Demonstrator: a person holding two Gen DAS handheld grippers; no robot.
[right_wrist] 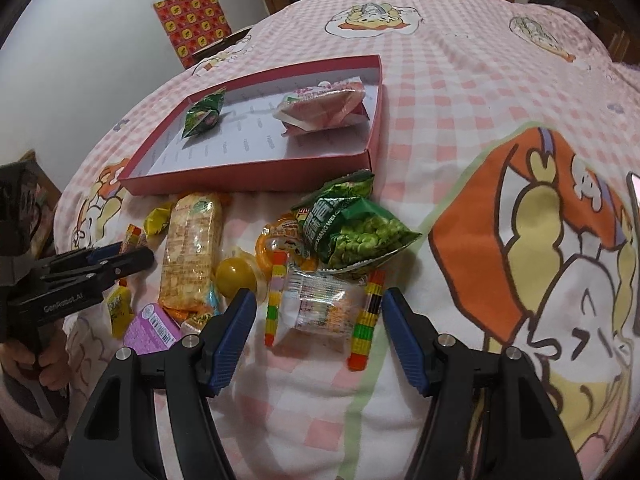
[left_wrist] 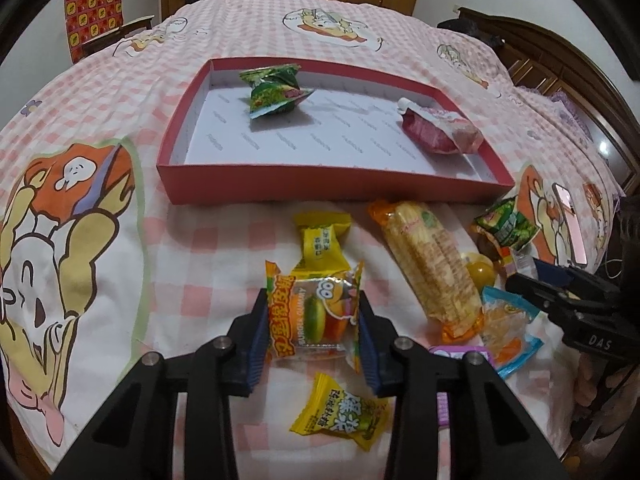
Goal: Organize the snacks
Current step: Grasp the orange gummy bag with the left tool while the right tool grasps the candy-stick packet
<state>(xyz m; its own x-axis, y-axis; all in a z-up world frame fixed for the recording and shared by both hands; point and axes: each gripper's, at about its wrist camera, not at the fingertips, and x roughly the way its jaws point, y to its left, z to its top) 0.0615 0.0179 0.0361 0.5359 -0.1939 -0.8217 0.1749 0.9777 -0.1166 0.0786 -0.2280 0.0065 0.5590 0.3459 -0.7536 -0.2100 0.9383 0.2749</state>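
- Your left gripper (left_wrist: 313,326) has its jaws pulled in narrow on the burger gummy pack (left_wrist: 316,316). The blue pads press both sides of it, down near you on the bed cover (left_wrist: 192,240).
- The pack is soft and puffy. If you lift fast, it could slip out or twist, I think.
- A yellow candy (left_wrist: 344,412) lies just under your jaws, and another yellow pack (left_wrist: 320,240) touches the gummy pack's far edge. It could get dragged along.
- Your right gripper (right_wrist: 318,316) has its jaws wide, with nothing held. A clear snack bag (right_wrist: 320,304) with striped edges lies between them, not touched.
- Close it too low and you could pinch the bed cover.
- Farther out I count one long cracker pack (right_wrist: 192,248), one yellow ball (right_wrist: 234,276) and one green pea bag (right_wrist: 356,228).
- Farthest is one red box (left_wrist: 320,184). Two snacks are in it: one green pack (left_wrist: 276,90) and one pink pack (left_wrist: 440,128).
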